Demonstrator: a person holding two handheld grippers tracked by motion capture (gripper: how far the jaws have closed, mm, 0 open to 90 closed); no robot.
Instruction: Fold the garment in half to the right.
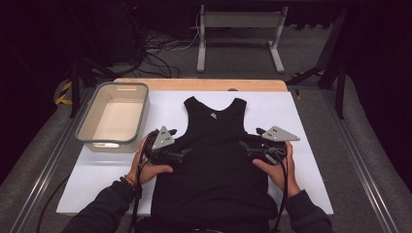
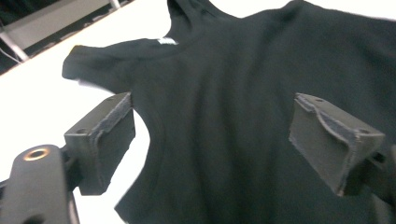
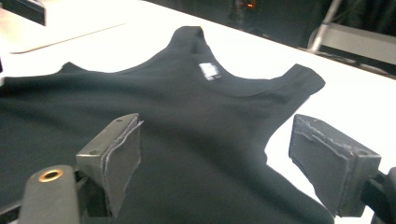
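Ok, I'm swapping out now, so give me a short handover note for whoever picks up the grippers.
Left gripper: open, over the tank top at its left armhole, nothing between the pads.
Right gripper: open, over the right armhole, nothing gripped.
Tank top: flat on the white mat, neck away from the person, hem at the near edge.
Bin: left of the top, looks empty.
Done: top laid out flat.
Left: no fold or grip made yet; likely fold it, perhaps into the bin.

A black sleeveless cotton top (image 1: 214,160) lies flat at the middle of the white tabletop (image 1: 301,160), neckline at the far side. A grey rectangular plastic tub (image 1: 114,118) stands to its left, near the far-left corner.
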